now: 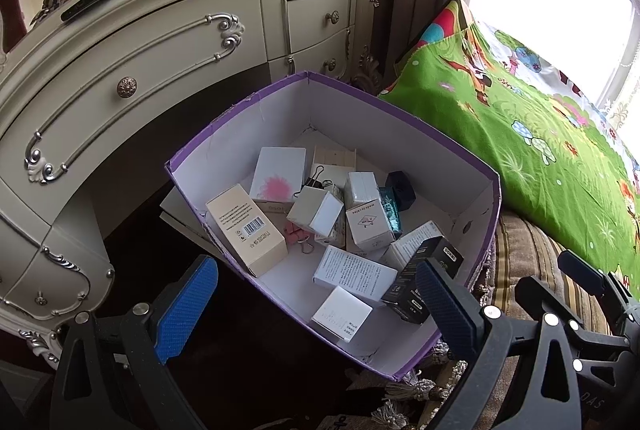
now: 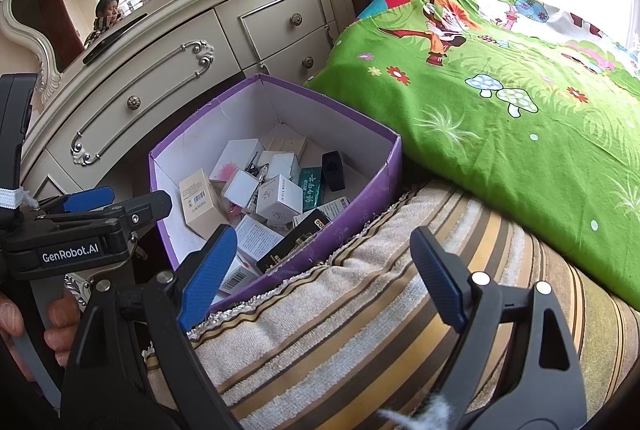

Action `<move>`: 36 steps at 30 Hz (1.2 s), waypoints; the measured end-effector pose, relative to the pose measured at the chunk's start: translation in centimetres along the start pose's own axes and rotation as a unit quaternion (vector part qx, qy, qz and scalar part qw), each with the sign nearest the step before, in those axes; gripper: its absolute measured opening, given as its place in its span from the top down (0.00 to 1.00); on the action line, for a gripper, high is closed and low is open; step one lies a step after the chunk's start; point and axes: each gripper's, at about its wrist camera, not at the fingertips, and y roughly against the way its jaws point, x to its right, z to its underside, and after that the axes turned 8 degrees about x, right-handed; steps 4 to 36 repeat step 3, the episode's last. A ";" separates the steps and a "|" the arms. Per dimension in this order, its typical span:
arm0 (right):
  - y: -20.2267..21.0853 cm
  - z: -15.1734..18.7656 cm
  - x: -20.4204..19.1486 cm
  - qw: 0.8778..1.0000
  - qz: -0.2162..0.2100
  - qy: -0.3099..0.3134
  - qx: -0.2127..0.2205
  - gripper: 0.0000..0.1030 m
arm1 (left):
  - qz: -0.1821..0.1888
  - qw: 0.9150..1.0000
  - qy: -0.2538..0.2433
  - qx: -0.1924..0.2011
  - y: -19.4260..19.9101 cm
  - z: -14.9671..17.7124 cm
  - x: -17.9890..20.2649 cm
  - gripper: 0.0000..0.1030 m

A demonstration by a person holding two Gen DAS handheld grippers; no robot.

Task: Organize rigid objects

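A purple cardboard box (image 1: 224,118) with a white inside holds several small cartons: a beige carton (image 1: 246,228), white cartons (image 1: 354,272), a black carton (image 1: 420,282), a teal pack (image 1: 390,208) and binder clips (image 1: 316,178). My left gripper (image 1: 316,304) is open and empty, above the box's near edge. The right gripper shows at the right of this view (image 1: 592,294). In the right wrist view the box (image 2: 360,166) lies ahead to the left. My right gripper (image 2: 324,278) is open and empty over the striped blanket. The left gripper (image 2: 116,200) shows at the left, open.
A cream dresser (image 1: 160,62) with drawers and a mirror stands behind the box. A green cartoon-print pillow (image 1: 520,134) lies to the right under a bright window. The striped blanket (image 2: 360,330) covers the bed beside the box. Dark floor lies beside the box.
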 end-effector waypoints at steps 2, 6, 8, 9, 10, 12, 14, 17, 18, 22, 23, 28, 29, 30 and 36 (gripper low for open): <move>0.0 0.1 0.0 1.000 0.000 0.000 0.000 0.13 | 0.001 1.000 -0.003 0.000 -0.2 -0.1 0.0 0.02; 0.0 0.1 0.0 1.000 0.000 0.000 0.000 0.13 | 0.003 1.000 -0.003 -0.001 -0.2 -0.1 0.0 0.02; 0.0 0.1 0.0 1.000 0.000 0.000 0.000 0.13 | 0.003 1.000 -0.003 -0.001 -0.2 -0.1 0.0 0.02; 0.0 0.1 0.0 1.000 0.000 0.000 0.000 0.13 | 0.003 1.000 -0.003 -0.001 -0.2 -0.1 0.0 0.02; 0.0 0.1 0.0 1.000 0.000 0.000 0.000 0.13 | 0.003 1.000 -0.003 -0.001 -0.2 -0.1 0.0 0.02; 0.0 0.1 0.0 1.000 0.000 0.000 0.000 0.13 | 0.003 1.000 -0.003 -0.001 -0.2 -0.1 0.0 0.02; 0.0 0.1 0.0 1.000 0.000 0.000 0.000 0.13 | 0.003 1.000 -0.003 -0.001 -0.2 -0.1 0.0 0.02; 0.0 0.1 0.0 1.000 0.000 0.000 0.000 0.13 | 0.003 1.000 -0.003 -0.001 -0.2 -0.1 0.0 0.02; 0.0 0.1 0.0 1.000 0.000 0.000 0.000 0.13 | 0.003 1.000 -0.003 -0.001 -0.2 -0.1 0.0 0.02; 0.0 0.1 0.0 1.000 0.000 0.000 0.000 0.13 | 0.003 1.000 -0.003 -0.001 -0.2 -0.1 0.0 0.02; 0.0 0.1 0.0 1.000 0.000 0.000 0.000 0.13 | 0.003 1.000 -0.003 -0.001 -0.2 -0.1 0.0 0.02; 0.0 0.1 0.0 1.000 0.000 0.000 0.000 0.13 | 0.003 1.000 -0.003 -0.001 -0.2 -0.1 0.0 0.02; 0.0 0.1 0.0 1.000 0.000 0.000 0.000 0.13 | 0.003 1.000 -0.003 -0.001 -0.2 -0.1 0.0 0.02; 0.0 0.1 0.0 1.000 0.000 0.000 0.000 0.13 | 0.003 1.000 -0.003 -0.001 -0.2 -0.1 0.0 0.02; 0.0 0.1 0.0 1.000 0.000 0.000 0.000 0.13 | 0.003 1.000 -0.003 -0.001 -0.2 -0.1 0.0 0.02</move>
